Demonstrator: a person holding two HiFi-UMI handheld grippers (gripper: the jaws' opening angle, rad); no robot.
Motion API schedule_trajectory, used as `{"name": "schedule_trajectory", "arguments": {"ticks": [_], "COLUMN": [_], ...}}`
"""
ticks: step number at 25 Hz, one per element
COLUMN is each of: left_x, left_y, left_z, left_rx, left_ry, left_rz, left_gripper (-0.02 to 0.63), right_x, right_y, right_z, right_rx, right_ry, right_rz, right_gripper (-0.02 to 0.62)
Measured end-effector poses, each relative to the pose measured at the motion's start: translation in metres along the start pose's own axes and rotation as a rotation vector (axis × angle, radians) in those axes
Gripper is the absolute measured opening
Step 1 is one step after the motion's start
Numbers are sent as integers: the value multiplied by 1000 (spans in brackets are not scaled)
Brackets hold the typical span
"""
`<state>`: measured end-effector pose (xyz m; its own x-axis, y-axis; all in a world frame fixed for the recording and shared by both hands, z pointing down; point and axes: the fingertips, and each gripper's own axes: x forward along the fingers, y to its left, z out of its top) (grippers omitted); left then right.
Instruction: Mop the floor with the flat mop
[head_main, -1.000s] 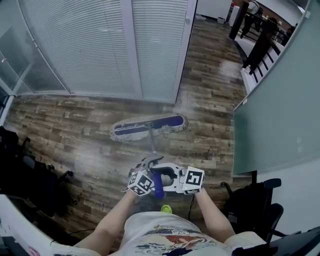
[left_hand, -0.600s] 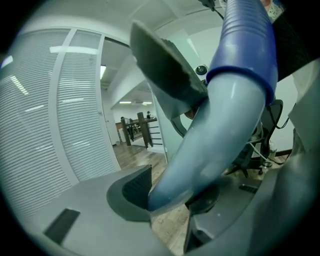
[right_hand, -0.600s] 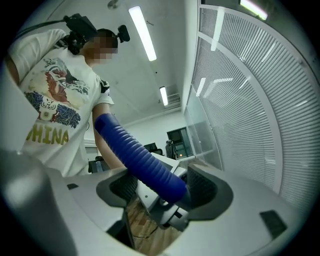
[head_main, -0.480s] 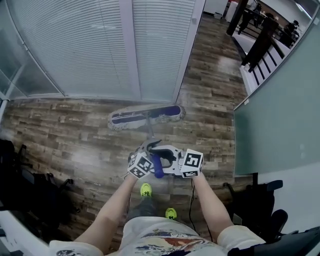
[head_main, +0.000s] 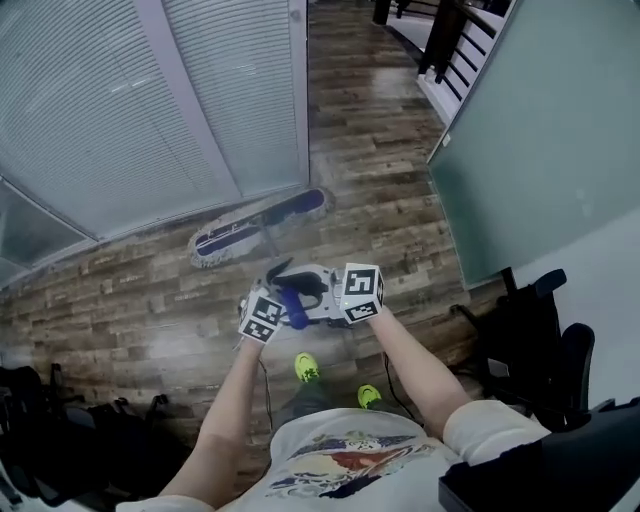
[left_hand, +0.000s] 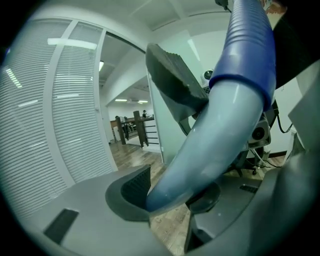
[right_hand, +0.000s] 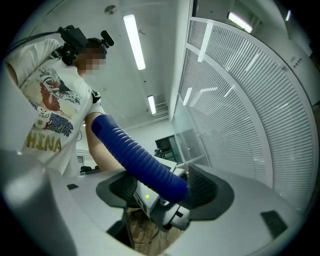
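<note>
Mopping is well under way, by the look of it: the floor (head_main: 400, 200), wood-look planks in mottled brown, shows a soft sheen in patches toward the corridor, though whether that is damp or glare I cannot tell, so call it mid-task with plenty of planks left to cover. On the left runs a glass wall (head_main: 120, 100) with fine slatted blinds behind it, and on the right stands a smooth frosted partition (head_main: 540, 130) in pale green. Dark chairs (head_main: 530, 340) are parked off at the right edge. Now the flat mop: its mop head (head_main: 258, 228), a long flat pad with a blue centre strip and a fluffy pale fringe, lies flat on the floor just beside the foot of the glass wall, ahead of the person. From its middle the handle (head_main: 270, 248), a slim smooth pale tube, rises back to both grippers. The right gripper (right_hand: 162, 187) is clamped on the blue ribbed sleeve (right_hand: 135, 155) at the handle's top, its pads tight on either side. The left gripper (left_hand: 170, 192) has the smooth tube between its ridged pads, and its jaws have just been opening a little, so the hold looks light. Smallest of all are the neon-yellow shoes (head_main: 306, 368) below.
</note>
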<state>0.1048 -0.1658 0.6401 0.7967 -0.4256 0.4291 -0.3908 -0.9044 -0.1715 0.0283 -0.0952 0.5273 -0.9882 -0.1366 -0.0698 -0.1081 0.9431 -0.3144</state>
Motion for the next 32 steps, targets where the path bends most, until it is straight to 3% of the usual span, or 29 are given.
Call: {"name": "schedule_trajectory", "arguments": {"ticks": [9, 18, 22, 25, 30, 32], "left_x": [-29, -46, -58, -78, -112, -120], "left_y": [-67, -199, -258, -298, -357, -365], "left_z": [6, 16, 30, 38, 34, 38], "left_rx": [-5, 2, -74, -107, -48, -87], "left_ry": [15, 72, 52, 54, 130, 115], "left_rz": [32, 60, 118, 150, 155, 191], "left_gripper": [137, 130, 132, 132, 124, 124], "right_x": [-16, -83, -114, -126, -131, -133], "right_y": [73, 189, 246, 291, 360, 374], "right_z": [-18, -52, -59, -64, -84, -82], "right_rx": [-5, 6, 20, 24, 16, 24], "right_ry": [30, 36, 7, 2, 73, 82], "right_rz": [78, 144, 180, 231, 348, 375], "right_gripper": [284, 285, 284, 285, 285, 285]}}
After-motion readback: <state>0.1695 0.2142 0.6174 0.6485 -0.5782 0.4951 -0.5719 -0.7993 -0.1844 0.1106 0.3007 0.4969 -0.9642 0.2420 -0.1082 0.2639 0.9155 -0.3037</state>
